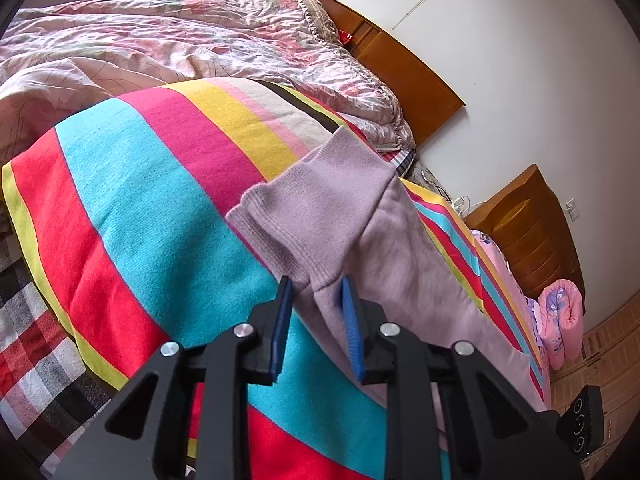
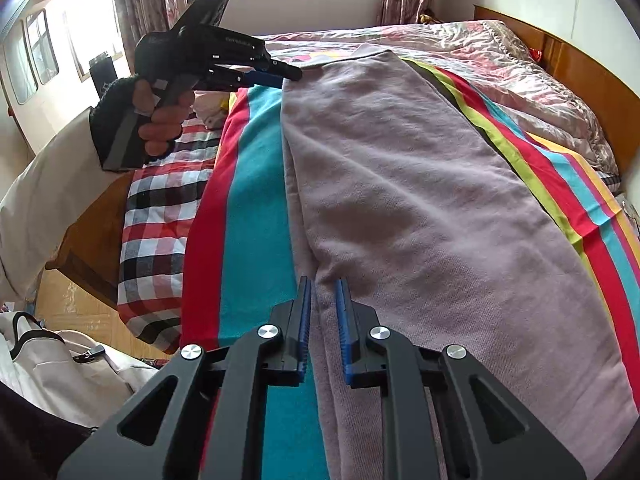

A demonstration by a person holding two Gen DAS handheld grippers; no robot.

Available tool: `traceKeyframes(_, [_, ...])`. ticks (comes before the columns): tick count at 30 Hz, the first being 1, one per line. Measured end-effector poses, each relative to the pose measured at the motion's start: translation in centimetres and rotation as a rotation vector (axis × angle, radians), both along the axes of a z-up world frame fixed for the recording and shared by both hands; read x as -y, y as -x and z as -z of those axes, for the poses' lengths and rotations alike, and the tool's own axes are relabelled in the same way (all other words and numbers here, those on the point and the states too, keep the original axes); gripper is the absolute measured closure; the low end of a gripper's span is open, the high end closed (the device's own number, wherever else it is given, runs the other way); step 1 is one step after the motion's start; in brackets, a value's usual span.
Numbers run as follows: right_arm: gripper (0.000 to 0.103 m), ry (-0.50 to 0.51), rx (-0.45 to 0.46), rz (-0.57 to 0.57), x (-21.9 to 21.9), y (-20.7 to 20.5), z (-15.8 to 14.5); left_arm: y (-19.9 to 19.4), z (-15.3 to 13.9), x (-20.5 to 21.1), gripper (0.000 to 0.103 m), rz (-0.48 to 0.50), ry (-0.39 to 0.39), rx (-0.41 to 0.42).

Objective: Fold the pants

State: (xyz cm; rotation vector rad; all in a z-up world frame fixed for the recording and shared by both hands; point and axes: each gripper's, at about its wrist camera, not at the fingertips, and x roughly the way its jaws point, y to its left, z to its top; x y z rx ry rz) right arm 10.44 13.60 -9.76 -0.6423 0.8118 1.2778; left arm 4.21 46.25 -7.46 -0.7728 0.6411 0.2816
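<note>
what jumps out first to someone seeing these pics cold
The loudest thing is the striped blanket in red, turquoise, pink and yellow, spread over the bed. On it lie the pale lilac pants, stretched lengthwise. The left gripper has its blue pads either side of the cloth near a ribbed cuff, and the right gripper straddles the pants' near edge.

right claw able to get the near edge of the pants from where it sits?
Probably yes. The right claw already straddles the pants edge, pads apart, nothing between. The left claw is at the far end, out of the way.
</note>
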Motion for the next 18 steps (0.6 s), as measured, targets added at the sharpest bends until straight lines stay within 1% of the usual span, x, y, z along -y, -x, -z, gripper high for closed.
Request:
traceKeyframes(1, [0.089, 0.003, -0.006, -0.004, 0.0, -0.1, 0.1, 0.0, 0.1, -0.1, 0.078, 0.0, 0.002, 0.0])
traceKeyframes(3, [0.089, 0.011, -0.014, -0.006, 0.0, -0.1, 0.1, -0.1, 0.2, -0.2, 0.073, 0.001, 0.013, 0.009])
traceKeyframes(7, [0.089, 0.022, 0.023, -0.025, -0.1, 0.3, 0.3, -0.1, 0.5, -0.4, 0.071, 0.003, 0.024, 0.017])
traceKeyframes(8, [0.088, 0.031, 0.048, -0.037, -0.2, 0.7, 0.3, -0.1, 0.6, -0.5, 0.069, 0.003, 0.03, 0.019])
traceKeyframes(9, [0.088, 0.046, 0.069, -0.052, -0.3, 1.1, 0.3, -0.1, 0.7, -0.5, 0.062, 0.002, 0.036, 0.018])
traceKeyframes(10, [0.087, 0.055, 0.081, -0.063, -0.4, 1.4, 0.3, -0.1, 0.8, -0.6, 0.057, 0.0, 0.043, 0.017])
traceKeyframes(11, [0.086, 0.059, 0.096, -0.068, -0.4, 1.6, 0.3, -0.1, 0.9, -0.6, 0.055, 0.001, 0.048, 0.022])
traceKeyframes(14, [0.087, 0.057, 0.099, -0.065, -0.3, 1.6, 0.4, -0.2, 0.9, -0.6, 0.056, 0.003, 0.046, 0.021])
traceKeyframes(16, [0.092, 0.049, 0.086, -0.051, -0.2, 1.2, 0.3, -0.3, 0.8, -0.5, 0.057, 0.007, 0.044, 0.022])
traceKeyframes(17, [0.094, 0.039, 0.056, -0.037, -0.1, 0.8, 0.3, -0.4, 0.7, -0.5, 0.064, 0.007, 0.038, 0.022])
traceKeyframes(18, [0.095, 0.024, 0.01, -0.017, 0.1, 0.2, 0.2, -0.5, 0.7, -0.4, 0.073, 0.009, 0.034, 0.018])
